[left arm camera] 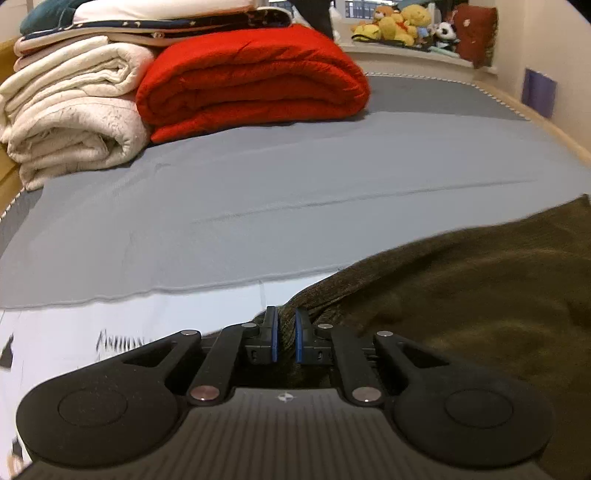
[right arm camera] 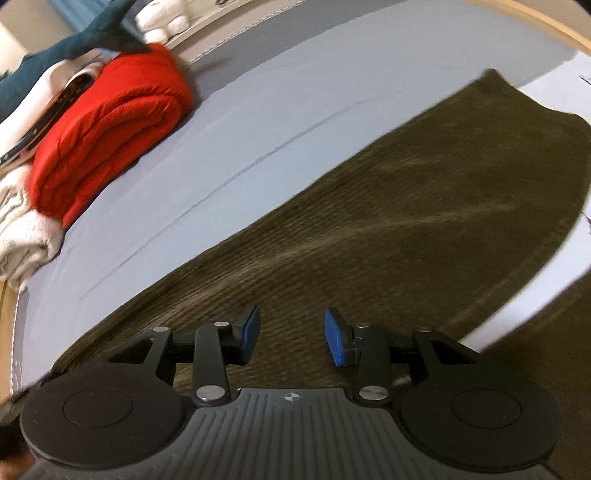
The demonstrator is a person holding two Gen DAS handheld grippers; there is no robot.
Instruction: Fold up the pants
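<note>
Dark olive corduroy pants (left arm camera: 461, 295) lie spread on the grey-blue bed sheet (left arm camera: 258, 192). My left gripper (left arm camera: 286, 332) is shut on a bunched edge of the pants, the fabric pinched between its blue pads. In the right wrist view the pants (right arm camera: 388, 206) stretch away flat, their far end near the bed's right side. My right gripper (right arm camera: 291, 332) is open and empty, hovering just above the corduroy with the fabric below its blue pads (right arm camera: 334, 341).
A folded red quilt (left arm camera: 251, 81) and stacked white blankets (left arm camera: 70, 110) stand at the back left of the bed. The quilt also shows in the right wrist view (right arm camera: 110, 129). Plush toys (left arm camera: 399, 22) sit on a far ledge. A white sheet (left arm camera: 110, 325) lies at the near edge.
</note>
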